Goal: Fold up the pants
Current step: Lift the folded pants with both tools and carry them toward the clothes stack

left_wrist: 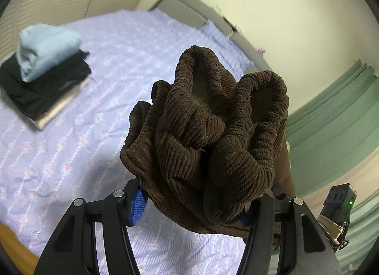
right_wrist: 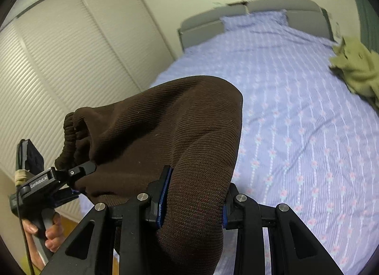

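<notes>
Brown corduroy pants (left_wrist: 208, 133) are held in the air over the bed. My left gripper (left_wrist: 191, 206) is shut on the bunched elastic waistband, whose folds rise in front of the lens. My right gripper (right_wrist: 191, 208) is shut on a thick fold of the same pants (right_wrist: 165, 128), which drape over its fingers. The left gripper (right_wrist: 73, 180) also shows in the right wrist view, at the lower left, clamped on the waistband end with a hand on its handle.
A bed with a lilac flowered sheet (right_wrist: 296, 114) lies below, with a grey headboard (right_wrist: 260, 12). A stack of folded clothes (left_wrist: 45, 71), light blue on black, sits on the bed's left. An olive garment (right_wrist: 357, 66) lies crumpled at right. Louvered closet doors (right_wrist: 59, 66) stand left.
</notes>
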